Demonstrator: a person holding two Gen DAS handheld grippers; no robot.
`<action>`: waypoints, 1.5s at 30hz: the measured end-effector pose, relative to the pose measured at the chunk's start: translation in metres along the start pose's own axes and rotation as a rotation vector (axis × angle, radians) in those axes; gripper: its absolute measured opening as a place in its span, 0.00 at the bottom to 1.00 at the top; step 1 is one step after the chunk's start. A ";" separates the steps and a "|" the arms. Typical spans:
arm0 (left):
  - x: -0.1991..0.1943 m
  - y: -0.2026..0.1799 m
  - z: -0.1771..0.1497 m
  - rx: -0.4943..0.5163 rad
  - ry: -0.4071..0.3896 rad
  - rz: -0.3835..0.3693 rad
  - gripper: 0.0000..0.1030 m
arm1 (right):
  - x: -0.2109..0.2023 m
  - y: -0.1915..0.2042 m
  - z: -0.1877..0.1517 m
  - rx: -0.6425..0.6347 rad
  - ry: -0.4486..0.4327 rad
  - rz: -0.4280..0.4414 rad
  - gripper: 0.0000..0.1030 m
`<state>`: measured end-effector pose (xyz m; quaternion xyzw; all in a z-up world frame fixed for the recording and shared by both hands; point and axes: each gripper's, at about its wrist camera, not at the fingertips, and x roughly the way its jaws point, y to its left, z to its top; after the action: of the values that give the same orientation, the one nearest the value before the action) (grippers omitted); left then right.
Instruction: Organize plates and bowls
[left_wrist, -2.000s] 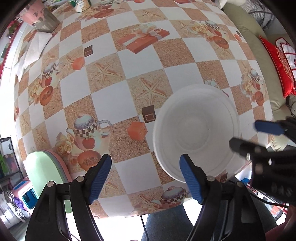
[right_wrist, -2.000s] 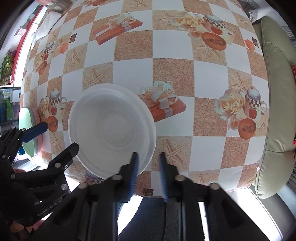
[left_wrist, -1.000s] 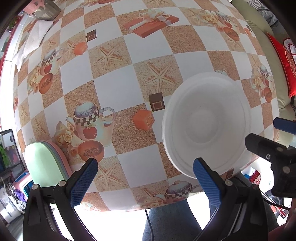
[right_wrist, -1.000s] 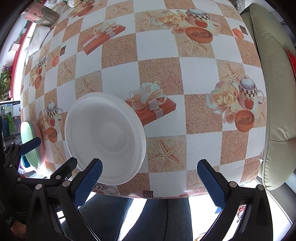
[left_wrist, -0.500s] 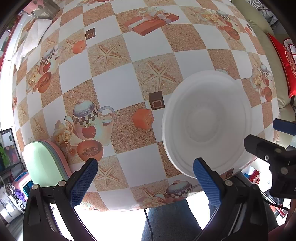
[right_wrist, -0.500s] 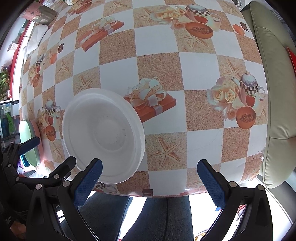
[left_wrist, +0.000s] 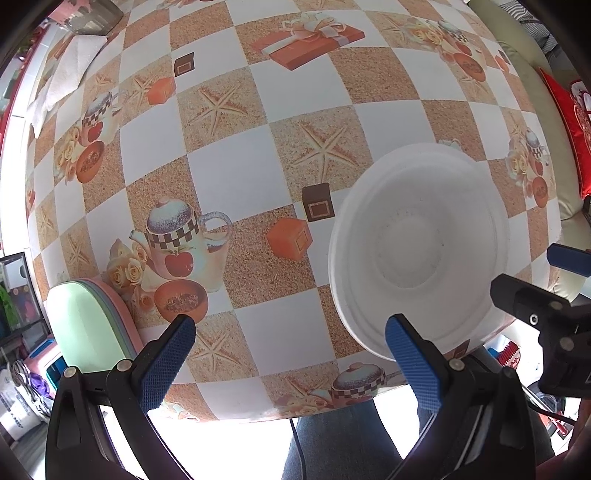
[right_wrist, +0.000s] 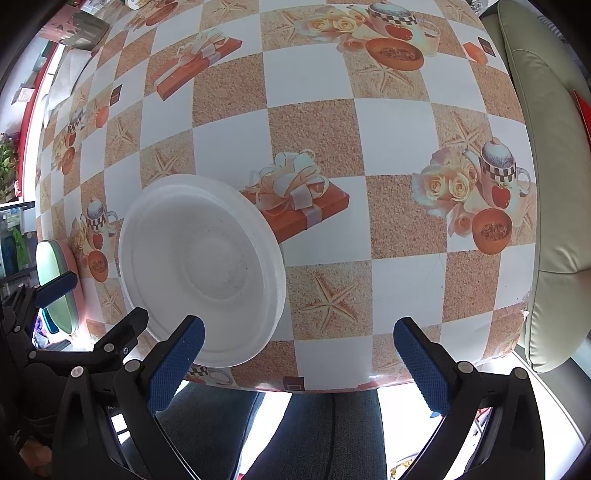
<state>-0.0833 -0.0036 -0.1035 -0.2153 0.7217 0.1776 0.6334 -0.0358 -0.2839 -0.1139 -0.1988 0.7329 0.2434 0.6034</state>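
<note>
White bowl (right_wrist: 201, 269) nested on plate near table (right_wrist: 317, 122) edge, stacked for tidiness; left gripper (left_wrist: 291, 350) and right gripper (right_wrist: 295, 354) both spread wide, holding nothing

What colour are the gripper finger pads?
Blue, textured pads on black arms; clearest in the right wrist view.

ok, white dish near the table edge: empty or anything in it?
Empty. The white dish sits upright on the tablecloth; both wrist views show a bare interior apart from faint specks.
</note>
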 end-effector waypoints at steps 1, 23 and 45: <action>0.000 0.000 0.000 -0.001 0.001 0.000 1.00 | 0.001 -0.001 0.000 0.002 0.001 -0.001 1.00; 0.039 0.011 0.019 -0.074 0.024 0.033 1.00 | 0.041 -0.003 0.019 -0.014 0.043 -0.046 1.00; 0.060 -0.008 0.019 -0.042 -0.010 -0.142 0.34 | 0.070 0.056 0.010 -0.090 0.052 0.064 0.25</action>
<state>-0.0694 -0.0057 -0.1651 -0.2782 0.6977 0.1483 0.6433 -0.0739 -0.2333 -0.1773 -0.2086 0.7427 0.2900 0.5664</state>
